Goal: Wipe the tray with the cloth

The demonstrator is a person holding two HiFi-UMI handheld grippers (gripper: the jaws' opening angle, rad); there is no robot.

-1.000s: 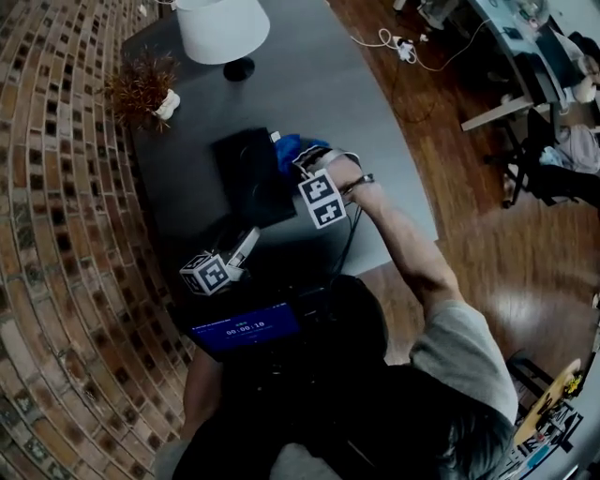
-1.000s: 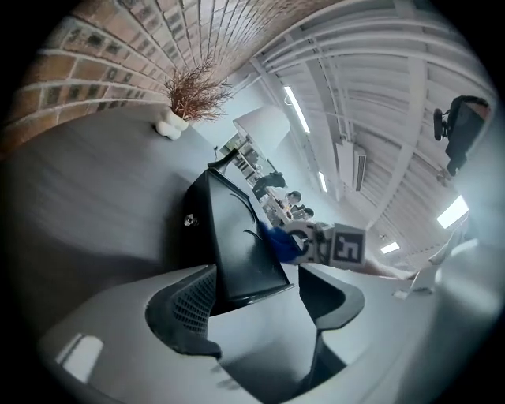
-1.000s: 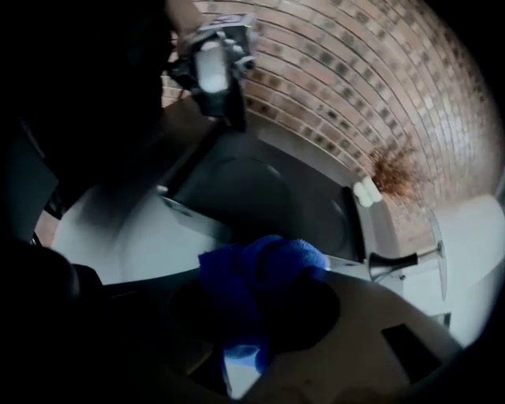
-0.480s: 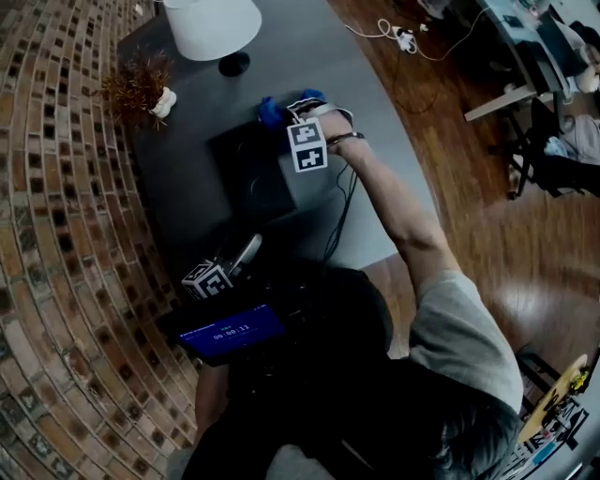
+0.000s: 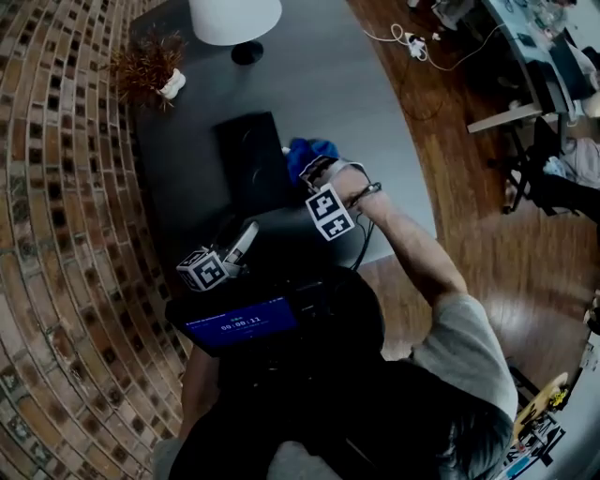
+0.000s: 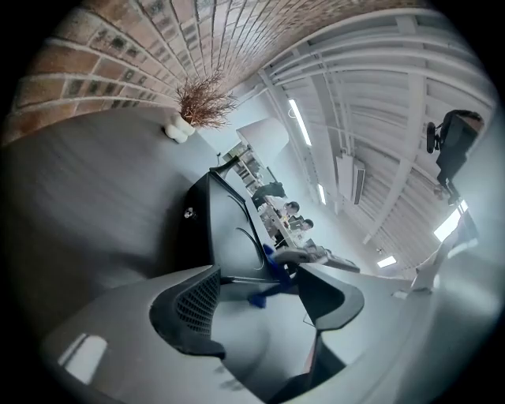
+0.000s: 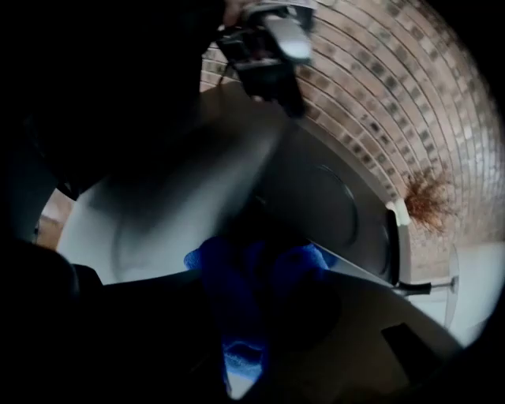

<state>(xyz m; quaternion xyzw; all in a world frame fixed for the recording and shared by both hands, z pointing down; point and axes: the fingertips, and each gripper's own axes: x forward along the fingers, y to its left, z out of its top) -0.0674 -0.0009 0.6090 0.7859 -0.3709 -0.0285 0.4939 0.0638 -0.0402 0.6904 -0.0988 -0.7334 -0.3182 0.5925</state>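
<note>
1. Grey table (image 5: 375, 112) against a curved brick wall (image 5: 56, 206). A white lamp (image 5: 234, 19) and a dried plant (image 5: 145, 70) stand at the far end.
2. Black tray (image 5: 251, 159) lies flat mid-table.
3. Right gripper (image 5: 311, 173) points steeply down, jaws clamped on the bunched blue cloth (image 5: 309, 150). The cloth sits just beside the tray's right edge; contact with the tray is unclear.
4. Left gripper (image 5: 248, 232) is short of the tray's near end. Its jaws are apart, having just narrowed slightly, with nothing between them.

Left claw (image 6: 260, 301) gapes; right claw (image 7: 237, 341) seemingly clamped downward.
</note>
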